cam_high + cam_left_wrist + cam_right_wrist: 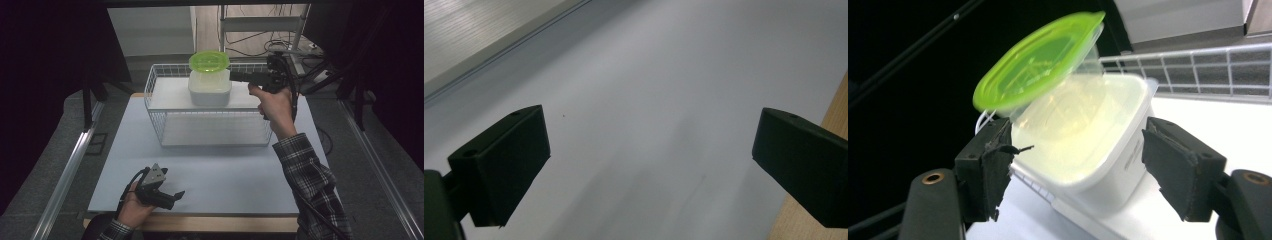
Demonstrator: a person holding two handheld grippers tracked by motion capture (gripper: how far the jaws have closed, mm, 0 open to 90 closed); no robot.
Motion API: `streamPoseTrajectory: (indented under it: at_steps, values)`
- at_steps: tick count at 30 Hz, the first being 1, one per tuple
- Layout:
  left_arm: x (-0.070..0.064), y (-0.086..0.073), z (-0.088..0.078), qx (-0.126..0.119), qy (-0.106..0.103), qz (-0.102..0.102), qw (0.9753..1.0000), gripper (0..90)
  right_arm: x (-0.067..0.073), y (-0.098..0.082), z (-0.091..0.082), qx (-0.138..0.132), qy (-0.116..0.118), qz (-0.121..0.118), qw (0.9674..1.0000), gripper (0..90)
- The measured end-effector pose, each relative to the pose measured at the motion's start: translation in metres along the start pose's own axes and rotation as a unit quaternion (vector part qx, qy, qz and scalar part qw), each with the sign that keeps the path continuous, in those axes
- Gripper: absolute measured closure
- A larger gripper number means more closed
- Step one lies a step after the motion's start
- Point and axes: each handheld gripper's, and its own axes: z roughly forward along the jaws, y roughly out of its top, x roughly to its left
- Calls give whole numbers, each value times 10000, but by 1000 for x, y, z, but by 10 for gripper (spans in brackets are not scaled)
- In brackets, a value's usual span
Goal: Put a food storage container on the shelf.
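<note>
1. The right gripper [1075, 165] has its jaws released: in the right gripper view the two black pads stand on either side of the white tub [1088, 145], with a gap showing between the right pad and the tub's wall, and the left pad close beside the other wall without clearly pressing on it.
2. A clear container with a green lid [1035, 62] sits nested in the top of the white tub; the lid looks tilted in this view because the camera is rolled.
3. In the high view the right gripper [235, 76] reaches in level from the right, its tips at the right side of the white tub [210, 90], held by the person's right hand [274, 102].
4. The tub stands on the white shelf top of a wire rack [210, 127], toward its far middle, with the green lid [209, 61] uppermost.
5. The rack stands on the far half of the pale table mat [210, 175].
6. The left gripper [649, 165] has its jaws wide apart with nothing between them, over the bare mat [649, 75].
7. In the high view the left gripper [172, 196] rests at the near left edge of the mat, held in the left hand [132, 207], well apart from the rack.
</note>
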Motion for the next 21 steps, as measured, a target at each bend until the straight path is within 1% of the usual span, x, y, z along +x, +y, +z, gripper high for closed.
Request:
streamPoseTrajectory:
  at_steps: [6,7,12,17,20,21]
  values:
    - [0,0,0,-27,-9,-27,10000,16,6,-21,-4,149,-14,-347,9993,251]
    - [0,0,0,-26,-12,-29,10000,16,7,-26,-4,196,-31,-443,9988,244]
    - [0,0,0,-29,-8,-26,10000,16,11,-46,-5,319,-67,-691,9971,217]
    - [0,0,0,-17,-7,-10,10000,16,14,-64,-7,395,-107,-937,9948,190]
    - [0,0,0,-15,-4,-10,10000,16,16,-73,-7,470,-196,-1137,9922,172]
    - [0,0,0,-8,-3,-8,10000,16,16,-77,-7,480,-194,-1175,9917,168]
